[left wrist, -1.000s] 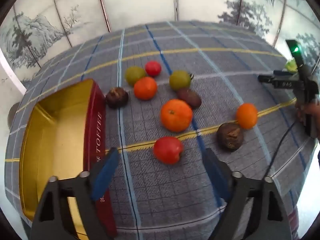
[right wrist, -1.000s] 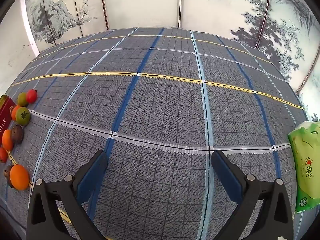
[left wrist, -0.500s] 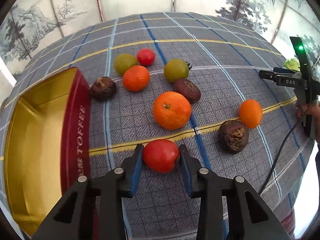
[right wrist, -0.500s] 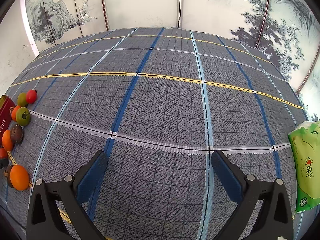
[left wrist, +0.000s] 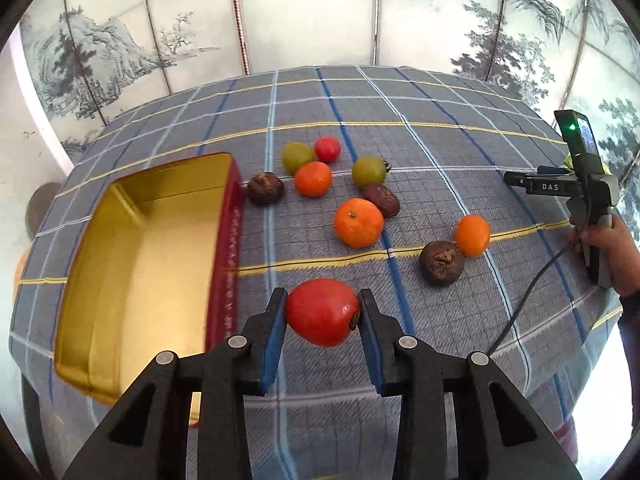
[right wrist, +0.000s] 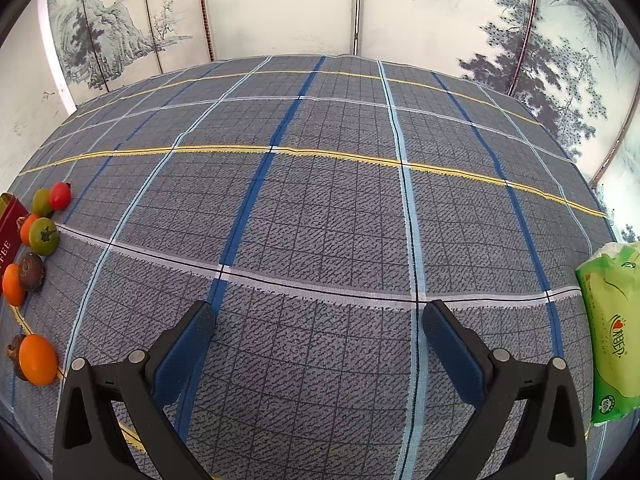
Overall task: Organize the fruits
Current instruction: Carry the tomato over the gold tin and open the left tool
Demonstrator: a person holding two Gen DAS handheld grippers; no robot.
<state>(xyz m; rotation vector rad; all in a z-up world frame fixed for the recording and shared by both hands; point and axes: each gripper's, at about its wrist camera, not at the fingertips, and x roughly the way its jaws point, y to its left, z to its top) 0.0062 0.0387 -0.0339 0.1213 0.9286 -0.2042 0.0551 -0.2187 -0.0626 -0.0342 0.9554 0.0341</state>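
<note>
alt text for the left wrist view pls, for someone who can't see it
The left gripper is shut on a round red tomato above a grey plaid tablecloth. An open gold-lined red tin sits at left; oranges, green tomatoes and dark brown fruits lie scattered beyond.

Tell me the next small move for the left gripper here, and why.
Probably carry the red tomato leftward over the open gold tin and release. The left gripper is shut on it, the tin holds nothing, and the other fruit lies on the cloth.
</note>
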